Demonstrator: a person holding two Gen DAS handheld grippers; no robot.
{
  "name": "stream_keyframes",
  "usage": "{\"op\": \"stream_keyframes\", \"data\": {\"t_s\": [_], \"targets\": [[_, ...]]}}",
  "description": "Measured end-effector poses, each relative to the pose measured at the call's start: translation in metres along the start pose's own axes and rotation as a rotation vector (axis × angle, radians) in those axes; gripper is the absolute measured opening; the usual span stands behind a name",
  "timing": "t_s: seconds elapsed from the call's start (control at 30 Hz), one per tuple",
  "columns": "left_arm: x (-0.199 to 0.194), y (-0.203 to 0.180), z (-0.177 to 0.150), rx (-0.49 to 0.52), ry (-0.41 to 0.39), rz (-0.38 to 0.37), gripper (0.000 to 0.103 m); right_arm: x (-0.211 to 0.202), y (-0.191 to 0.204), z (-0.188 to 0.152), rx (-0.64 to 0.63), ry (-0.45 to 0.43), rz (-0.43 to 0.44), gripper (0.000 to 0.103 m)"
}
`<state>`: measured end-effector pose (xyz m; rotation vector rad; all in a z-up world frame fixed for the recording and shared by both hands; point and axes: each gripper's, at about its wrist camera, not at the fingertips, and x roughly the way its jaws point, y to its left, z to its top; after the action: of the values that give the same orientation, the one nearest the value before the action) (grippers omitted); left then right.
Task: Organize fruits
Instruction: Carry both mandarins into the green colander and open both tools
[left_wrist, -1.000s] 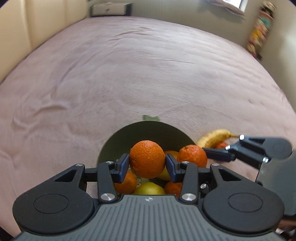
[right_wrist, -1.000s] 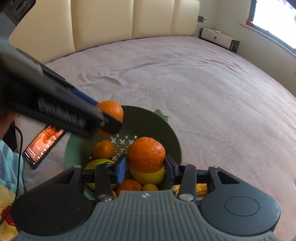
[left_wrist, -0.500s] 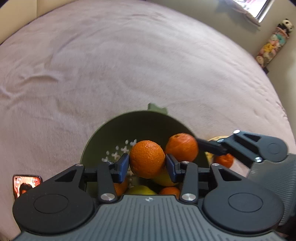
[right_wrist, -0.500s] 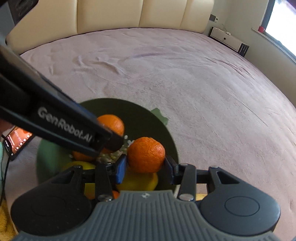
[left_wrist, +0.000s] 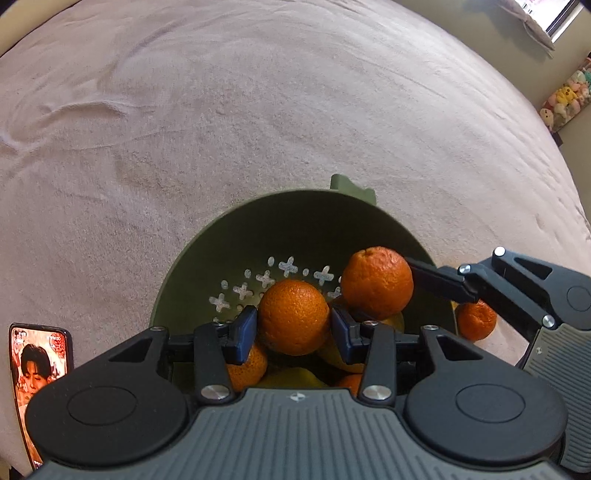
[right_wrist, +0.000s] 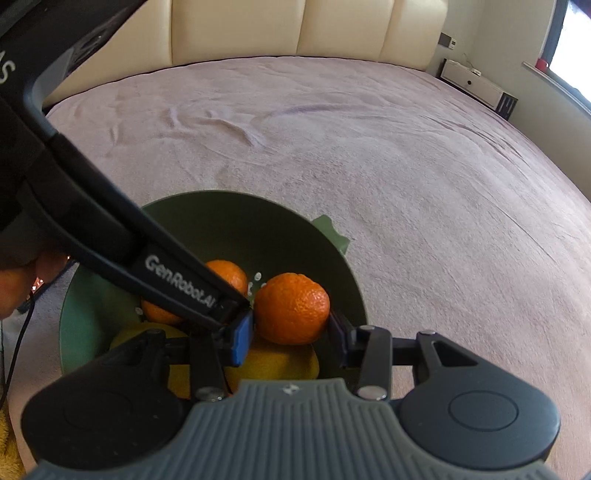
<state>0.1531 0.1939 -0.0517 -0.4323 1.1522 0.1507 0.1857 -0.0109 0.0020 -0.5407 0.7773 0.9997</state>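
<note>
A dark green colander bowl (left_wrist: 288, 221) sits on the pinkish bedspread; it also shows in the right wrist view (right_wrist: 221, 218). It holds several oranges and yellow fruits (right_wrist: 273, 363). My left gripper (left_wrist: 293, 330) is shut on an orange (left_wrist: 293, 315) just above the fruit pile. My right gripper (right_wrist: 290, 341) is shut on another orange (right_wrist: 291, 308) over the bowl; this orange also shows in the left wrist view (left_wrist: 376, 282). The left gripper's arm (right_wrist: 110, 229) crosses in front of the bowl's left side.
A phone (left_wrist: 38, 363) with a lit screen lies on the bedspread left of the bowl. A loose orange (left_wrist: 474, 319) lies on the bedspread right of the bowl. A cream headboard (right_wrist: 295, 29) stands at the far edge. A low white cabinet (right_wrist: 476, 86) is at the right.
Both grippers have lowered toward the bowl with their oranges, and both views tilt further down. The bowl's perforated bottom and the phone have come into the left view.
</note>
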Motion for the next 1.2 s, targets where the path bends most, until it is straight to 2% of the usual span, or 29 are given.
{"op": "stream_keyframes", "data": {"t_s": [0.2,0.37,0.6,0.9,1.2], "targets": [[-0.004,0.001,0.001,-0.021,0.012,0.002,0.049,-0.002,-0.002,-0.005,-0.024,-0.004,0.008,0.041],[-0.014,0.007,0.007,-0.061,-0.029,0.008,0.060,-0.001,-0.002,-0.003,-0.026,-0.004,0.004,0.041],[-0.029,0.012,0.012,-0.104,-0.090,0.013,0.060,0.004,0.001,-0.004,0.024,0.003,0.020,0.041],[-0.027,0.010,0.013,-0.095,-0.077,0.033,0.060,0.012,0.007,-0.003,0.036,0.045,0.002,0.042],[-0.029,0.008,0.013,-0.087,-0.084,0.041,0.060,0.000,0.008,0.003,0.059,0.044,-0.002,0.044]]}}
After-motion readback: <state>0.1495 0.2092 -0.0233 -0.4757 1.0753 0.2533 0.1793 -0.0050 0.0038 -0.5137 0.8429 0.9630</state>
